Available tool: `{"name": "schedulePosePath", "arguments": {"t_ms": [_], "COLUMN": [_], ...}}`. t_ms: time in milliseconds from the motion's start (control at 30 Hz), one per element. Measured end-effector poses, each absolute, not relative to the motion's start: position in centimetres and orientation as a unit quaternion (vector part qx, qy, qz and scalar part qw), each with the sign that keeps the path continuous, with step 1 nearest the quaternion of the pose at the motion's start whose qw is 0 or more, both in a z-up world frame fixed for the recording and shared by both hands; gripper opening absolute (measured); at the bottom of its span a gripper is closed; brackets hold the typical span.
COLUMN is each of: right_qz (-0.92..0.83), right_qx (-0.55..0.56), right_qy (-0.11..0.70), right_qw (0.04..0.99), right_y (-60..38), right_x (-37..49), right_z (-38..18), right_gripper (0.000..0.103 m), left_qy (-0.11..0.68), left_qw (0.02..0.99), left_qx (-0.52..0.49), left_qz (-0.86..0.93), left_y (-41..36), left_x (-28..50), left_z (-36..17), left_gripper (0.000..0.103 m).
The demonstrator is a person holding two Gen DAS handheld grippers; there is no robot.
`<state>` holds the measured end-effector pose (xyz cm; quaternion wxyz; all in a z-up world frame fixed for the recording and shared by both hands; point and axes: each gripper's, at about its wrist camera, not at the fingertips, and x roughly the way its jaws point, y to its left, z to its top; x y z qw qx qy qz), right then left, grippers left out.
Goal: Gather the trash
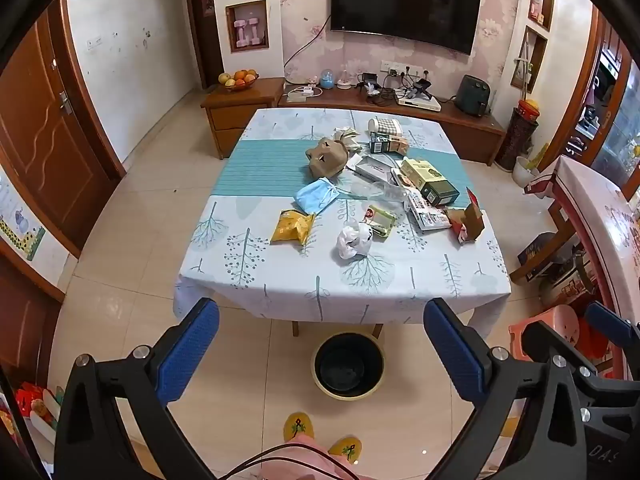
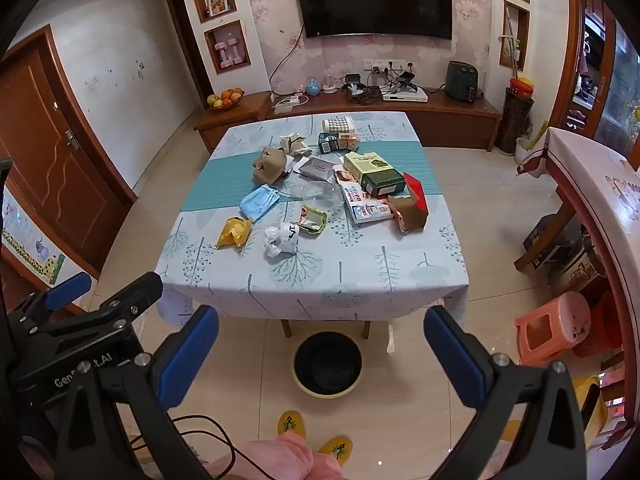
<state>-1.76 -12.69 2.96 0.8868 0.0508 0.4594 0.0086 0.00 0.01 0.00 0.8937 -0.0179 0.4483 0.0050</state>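
Tiled floor spreads under our counter (image 1: pixel 280 280), its cloth strewn with trash: boxes (image 1: pixel 430 182), a blue mask (image 1: pixel 316 196), a yellow packet (image 1: pixel 291 227), crumpled tissue (image 1: pixel 354 240). Below its near edge stands a bin (image 1: pixel 348 366). We hold both tools, left (image 1: pixel 320 354) and right (image 2: pixel 320 360), spread apart, gripping nothing.

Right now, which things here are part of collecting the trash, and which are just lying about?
Job: crumpled white paper, yellow snack packet, blue face mask, black bin on the floor.
Lying about: fruit bowl, television, pink stool.
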Motion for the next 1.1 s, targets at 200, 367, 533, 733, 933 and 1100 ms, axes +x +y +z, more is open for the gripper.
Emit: {"name": "schedulePosePath", "arguments": {"t_ms": [200,367,533,733,933,1100], "right_qz": [0.006,0.002,0.004,-0.002,-0.006,-0.005], "right_qx": [0.055,0.057,0.054,0.058,0.059,0.058], "right_qy": [0.466,0.466,0.466,0.467,0.466,0.464], "right_qw": [0.883,0.883,0.883,0.882,0.883,0.884], "right_y": [-12.4,-12.4,-12.1,-11.5,-11.2,-11.2], "right_x": [-1.4,-0.7,-1.0,-0.9,-1.0,-1.0], "right_z": [3.0,2.8,3.3,3.7,3.6,3.7], "right_gripper": [0.103,0.103,0.103,0.103,0.103,0.103], "left_qy": [0.448,0.453,0.451,0.454,0.454,0.451], "left_qw": [0.894,0.891,0.892,0.891,0.891,0.892], "left_qx": [-0.014,-0.017,-0.015,-0.015,-0.008,-0.005], "left_qz": [0.001,-0.006,-0.01,-0.012,-0.017,-0.013], "left_y": [-0.1,0.0,0.2,0.2,0.2,0.1], "left_x": [0.0,1.0,0.9,0.8,0.5,0.4], "left_z": [0.0,-0.6,0.1,0.2,0.5,0.8], "left_gripper": [0.094,0.091,0.09,0.088,0.084,0.084]}}
